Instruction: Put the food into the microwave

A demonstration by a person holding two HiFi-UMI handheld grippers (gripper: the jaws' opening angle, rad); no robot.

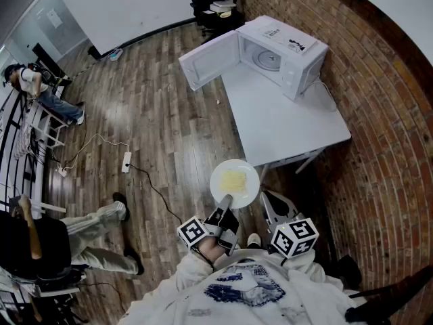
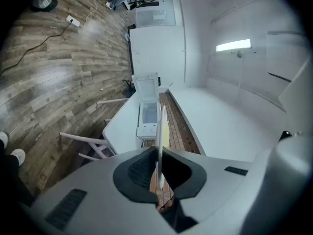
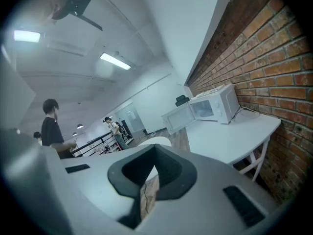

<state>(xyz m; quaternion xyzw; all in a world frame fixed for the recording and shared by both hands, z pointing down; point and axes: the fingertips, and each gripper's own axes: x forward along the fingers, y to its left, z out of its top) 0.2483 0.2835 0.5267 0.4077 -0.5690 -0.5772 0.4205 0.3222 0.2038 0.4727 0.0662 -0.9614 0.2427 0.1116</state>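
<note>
We see the left gripper (image 1: 225,202) with its jaws nearly closed, clamped on the near rim of a round white plate (image 1: 235,183). The plate is held in the air over the wooden floor (image 1: 155,120), just short of the near end of the white table (image 1: 287,124). In its middle lies the food (image 1: 234,180), a flat, pale yellow, roughly square patch that leaves a wide ring of bare white around it. From the left gripper view the plate shows edge-on as a thin white line between the dark pads, with the yellow food as a low layer on one face. The microwave (image 1: 287,49) is white and stands at the far end of the table beside the brick wall (image 1: 379,93), well apart from the plate. Its door (image 1: 210,61) is swung fully open and the round turntable shows inside. The right gripper (image 1: 268,200) hangs just beside the plate on the table side. Its jaws look drawn almost together, as far as the narrow slit in its own view lets us judge, and they hold nothing.
</note>
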